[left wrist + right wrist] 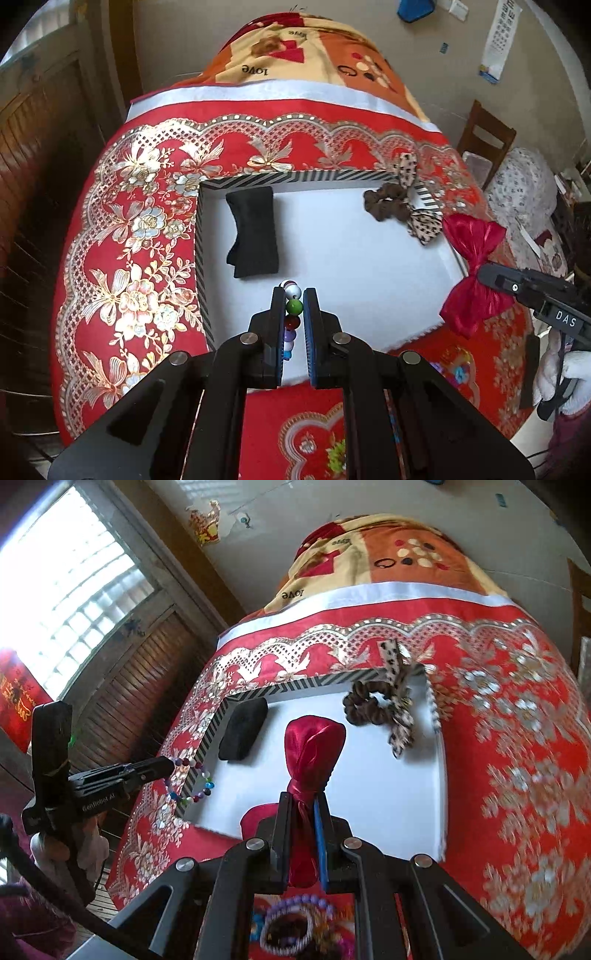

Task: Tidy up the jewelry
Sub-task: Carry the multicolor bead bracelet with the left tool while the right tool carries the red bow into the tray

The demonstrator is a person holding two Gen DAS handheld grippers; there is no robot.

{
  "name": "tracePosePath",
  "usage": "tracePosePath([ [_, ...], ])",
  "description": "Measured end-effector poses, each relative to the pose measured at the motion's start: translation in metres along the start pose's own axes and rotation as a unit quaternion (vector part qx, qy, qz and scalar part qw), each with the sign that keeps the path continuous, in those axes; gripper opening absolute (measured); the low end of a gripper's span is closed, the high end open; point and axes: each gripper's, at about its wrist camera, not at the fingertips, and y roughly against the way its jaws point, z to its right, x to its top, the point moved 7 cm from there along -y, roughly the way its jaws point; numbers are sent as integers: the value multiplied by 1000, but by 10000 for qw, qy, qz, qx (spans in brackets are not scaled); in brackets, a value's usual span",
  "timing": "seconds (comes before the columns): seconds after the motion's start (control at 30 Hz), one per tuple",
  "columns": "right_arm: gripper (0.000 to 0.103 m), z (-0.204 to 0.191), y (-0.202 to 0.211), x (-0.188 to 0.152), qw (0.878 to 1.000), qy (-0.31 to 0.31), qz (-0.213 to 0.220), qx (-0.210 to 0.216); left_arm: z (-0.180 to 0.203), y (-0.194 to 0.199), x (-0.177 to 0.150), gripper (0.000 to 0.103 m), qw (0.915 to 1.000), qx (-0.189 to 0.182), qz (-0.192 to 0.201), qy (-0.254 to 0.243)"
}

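Observation:
My left gripper (294,295) is shut on a bracelet of coloured beads (294,305) and holds it over the near left part of the striped box (258,178). In the right wrist view the bracelet (192,779) hangs from the left gripper (168,766) above the box's left wall (207,734). My right gripper (303,801) is shut on the knot of a red satin bow (314,738), held over the box's near edge. The bow (472,273) and right gripper (484,275) also show in the left wrist view. A black hair band (255,236) and a brown scrunchie (384,205) lie inside the box.
A leopard-print bow (423,225) drapes over the box's far right corner. More bracelets, purple and white (295,919), lie on the red floral tablecloth (140,229) near me. A patterned blanket (295,55) is heaped behind the table. A wooden chair (484,133) stands at the right.

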Motion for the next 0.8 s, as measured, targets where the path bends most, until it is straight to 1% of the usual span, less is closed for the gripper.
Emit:
tracePosePath([
  [0.17,10,-2,-34,21,9998,84,-153,61,-10,-18,6,8,9998,114,-87,106],
  [0.33,10,-1,-69,39,9994,142,-313,85,-23,-36,5,8,9990,132,-215,366],
  [0.53,10,12,-116,62,9985,44,-546,68,-36,-56,1,8,9971,152,-391,642],
  [0.63,10,18,-137,70,9977,27,-664,99,-38,-65,-1,8,9964,191,-472,679],
  [0.8,10,32,-165,77,9969,-12,-792,-40,-41,-72,-3,8,9957,303,-533,692],
])
